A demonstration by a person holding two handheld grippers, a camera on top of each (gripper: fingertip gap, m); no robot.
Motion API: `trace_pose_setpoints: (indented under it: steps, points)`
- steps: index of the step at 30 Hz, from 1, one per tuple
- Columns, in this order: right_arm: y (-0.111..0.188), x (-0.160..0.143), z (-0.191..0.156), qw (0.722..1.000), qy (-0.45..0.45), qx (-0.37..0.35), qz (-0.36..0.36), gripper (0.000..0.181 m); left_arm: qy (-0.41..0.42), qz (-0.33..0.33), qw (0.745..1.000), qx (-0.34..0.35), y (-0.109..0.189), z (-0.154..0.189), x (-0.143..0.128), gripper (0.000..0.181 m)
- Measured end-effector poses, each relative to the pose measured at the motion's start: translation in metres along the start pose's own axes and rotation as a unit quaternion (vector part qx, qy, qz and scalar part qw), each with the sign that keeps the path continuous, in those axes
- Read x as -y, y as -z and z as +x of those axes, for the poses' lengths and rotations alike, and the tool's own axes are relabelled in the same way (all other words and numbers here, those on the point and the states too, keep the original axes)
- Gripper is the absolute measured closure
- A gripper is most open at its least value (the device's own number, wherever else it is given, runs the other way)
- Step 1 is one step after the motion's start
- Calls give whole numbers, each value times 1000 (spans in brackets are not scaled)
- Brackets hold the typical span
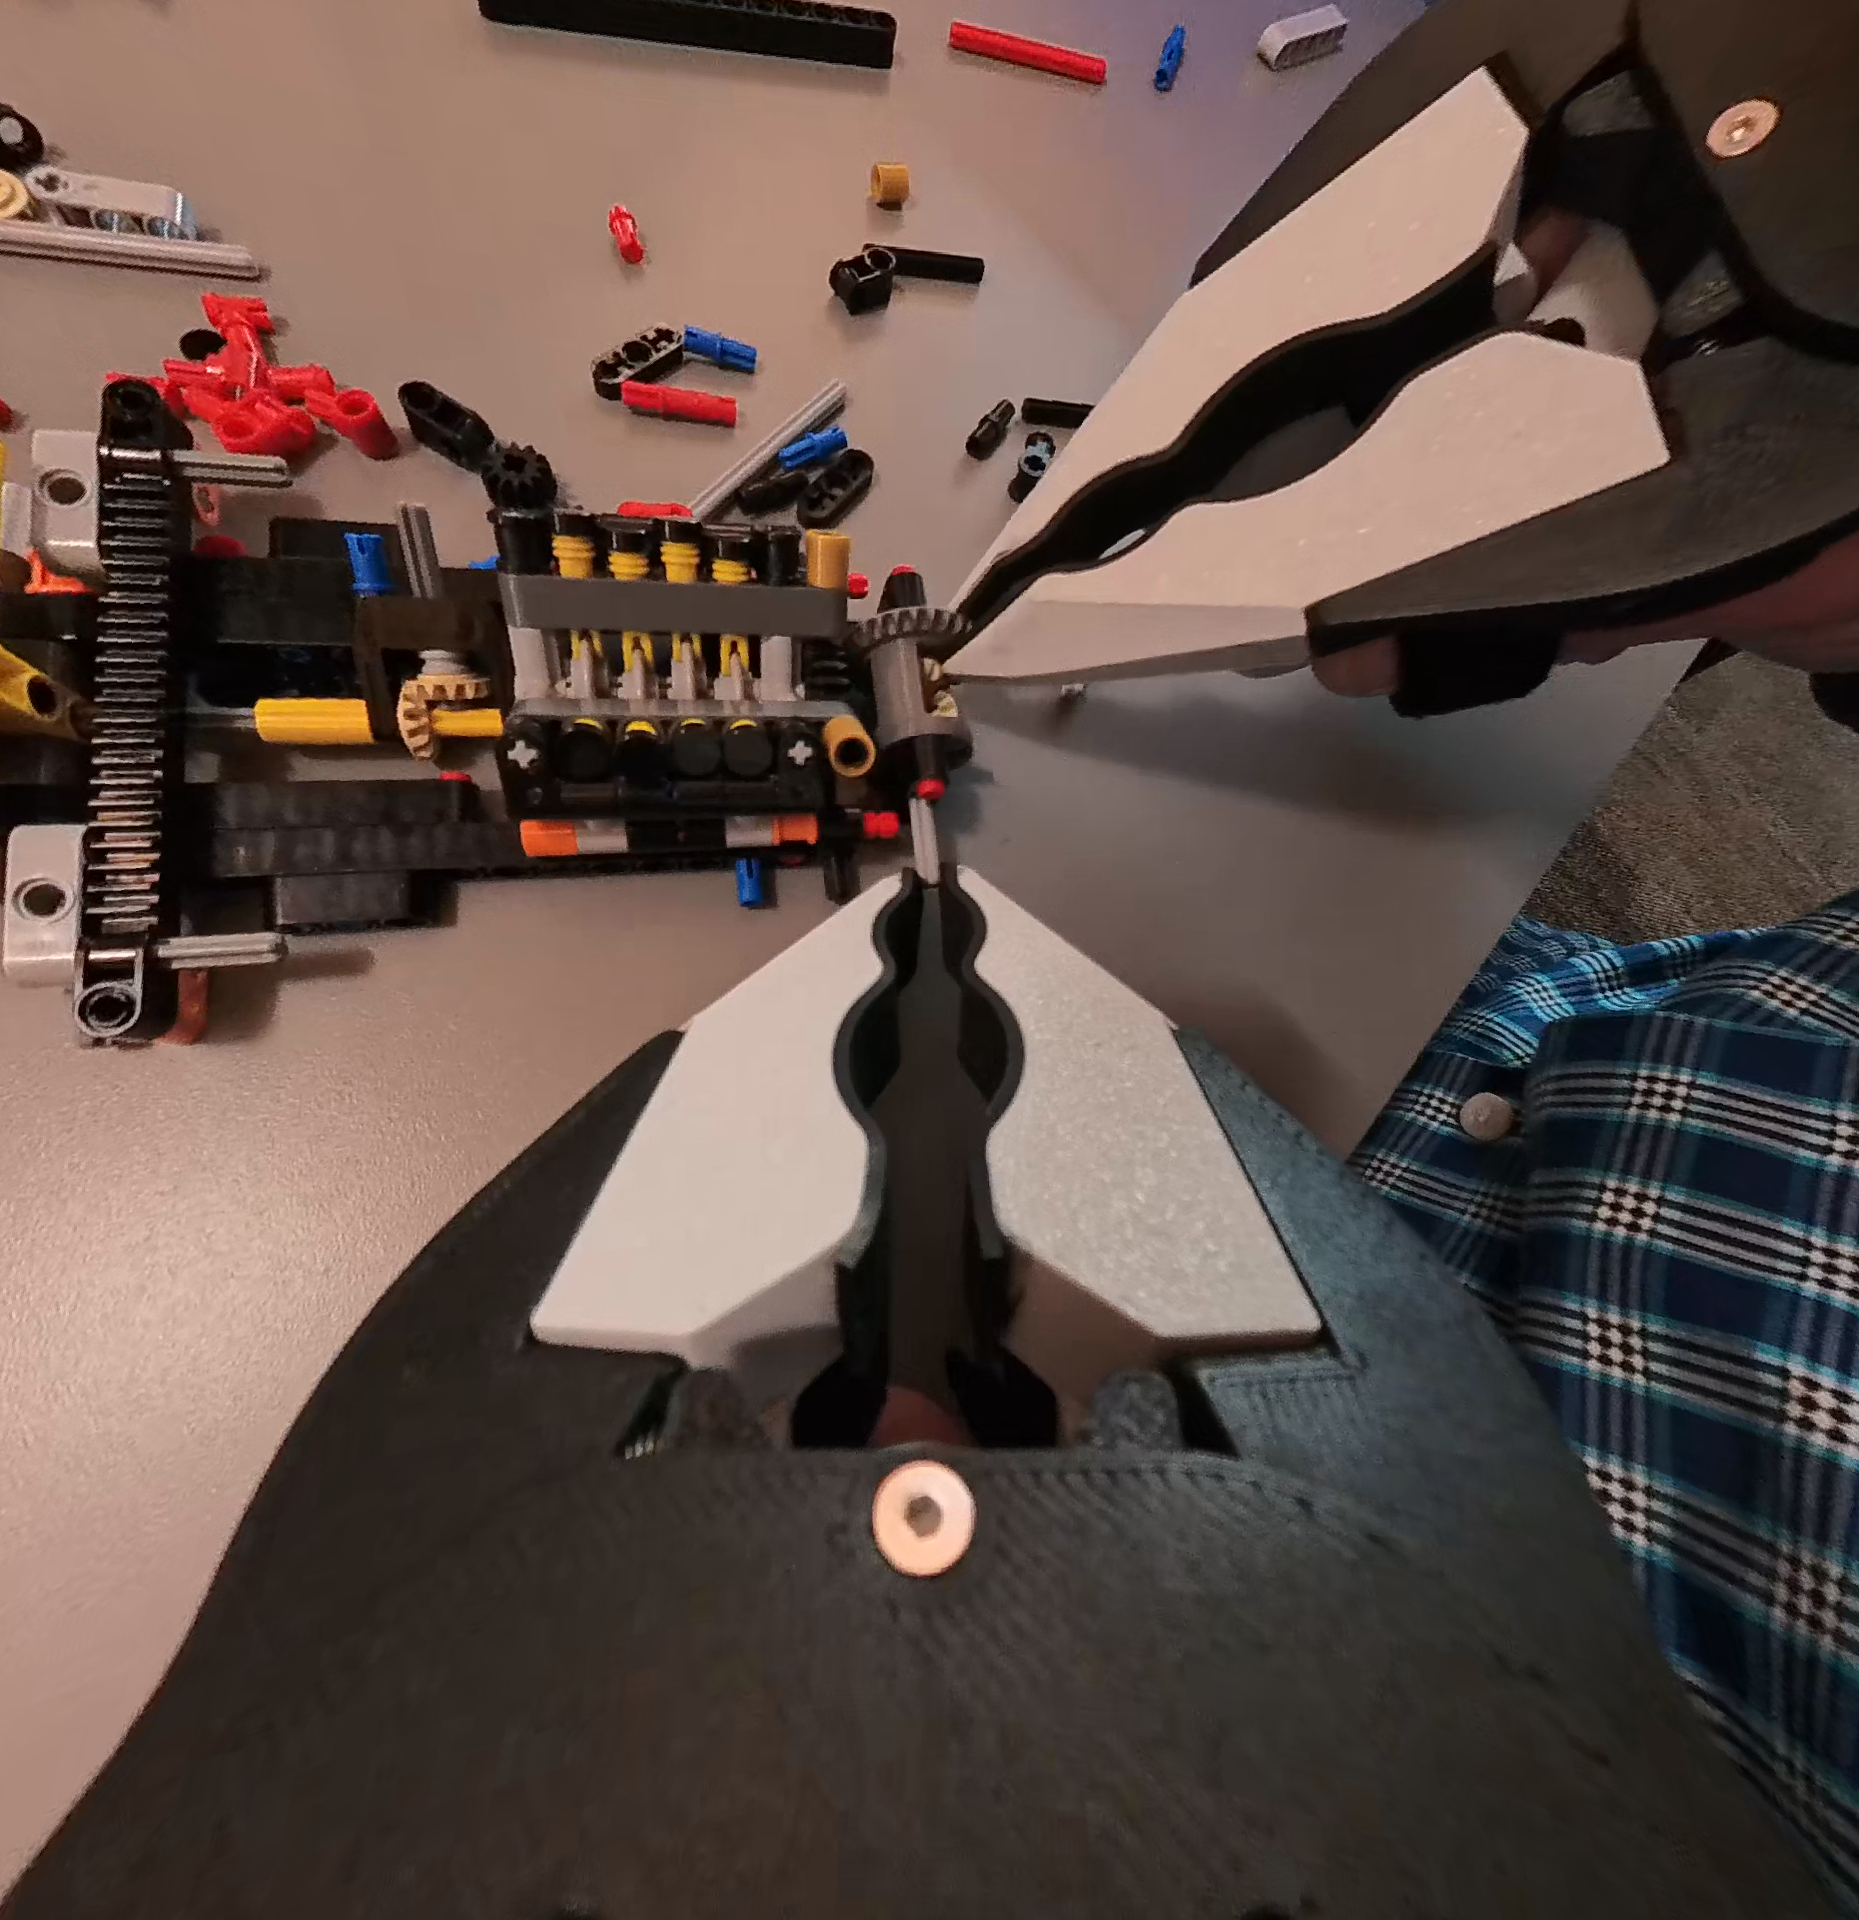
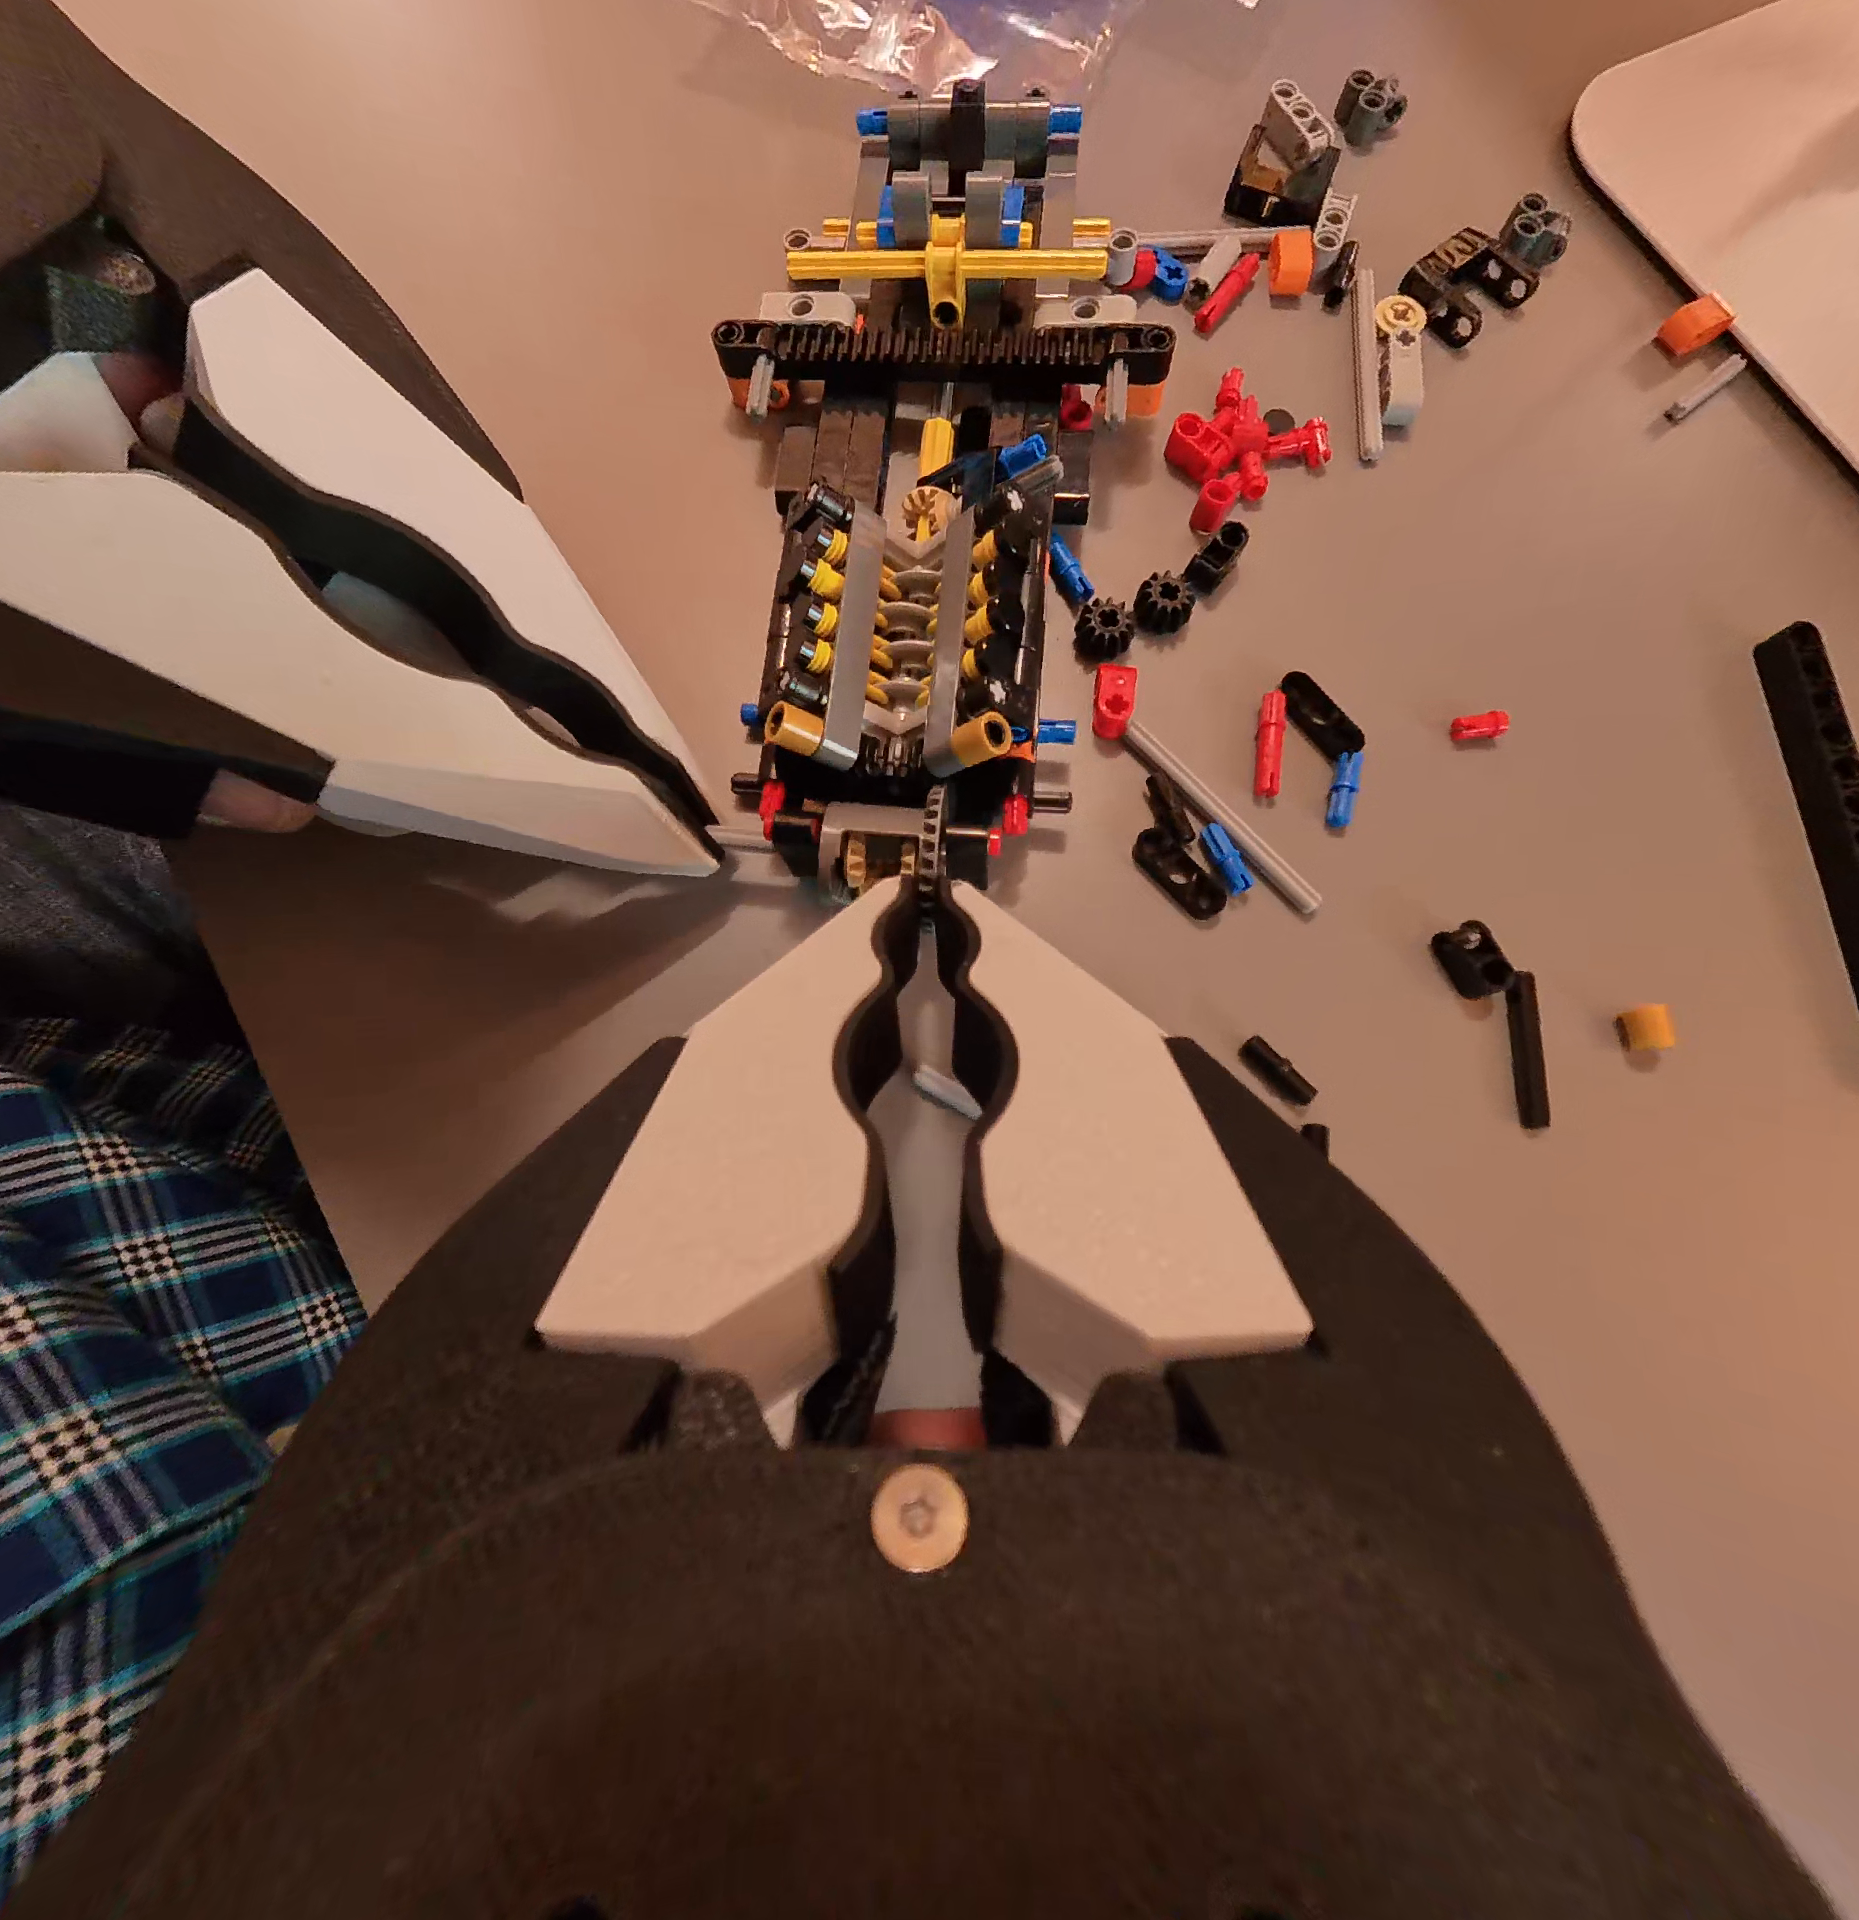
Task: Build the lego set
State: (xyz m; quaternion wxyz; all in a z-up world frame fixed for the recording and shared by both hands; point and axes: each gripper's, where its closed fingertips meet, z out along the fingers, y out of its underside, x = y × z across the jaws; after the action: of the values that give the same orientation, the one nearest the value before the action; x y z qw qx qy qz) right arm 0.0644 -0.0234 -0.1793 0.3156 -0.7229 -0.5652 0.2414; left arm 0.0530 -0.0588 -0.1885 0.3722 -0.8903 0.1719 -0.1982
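The lego model, a long chassis with a yellow-piston engine block and a black toothed rack, lies on the grey table. It also shows in the left wrist view. My left gripper is shut on a thin grey axle that sticks out sideways from the model's near end. My right gripper is shut on the dark grey gear standing upright at that same end. The gear and the right gripper show in the left wrist view, and the left gripper in the right wrist view.
Loose parts lie right of the model: red connectors, small black gears, a grey axle, a yellow bush, a long black beam. A white board sits far right, a plastic bag beyond. A plaid shirt is at the table edge. There is about 4 centimetres between the tips of the two grippers. My right tips are roughly 15 centimetres from the yellow bush. It is also in sight in the left wrist view.
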Motion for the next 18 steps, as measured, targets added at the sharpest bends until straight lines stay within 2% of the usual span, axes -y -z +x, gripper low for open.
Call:
trace_pose_setpoints:
  steps: [1,8,18]
  points:
    - [0,0,0,1000,0,1,0,181,0,0,1000,0,0,0,0,181]
    - [-1,1,0,1000,4,2,5,180,-1,-2,1000,3,0,-1,0,181]
    - [0,2,3,1000,13,-8,12,159,0,-4,1000,5,-1,-1,-1,181]
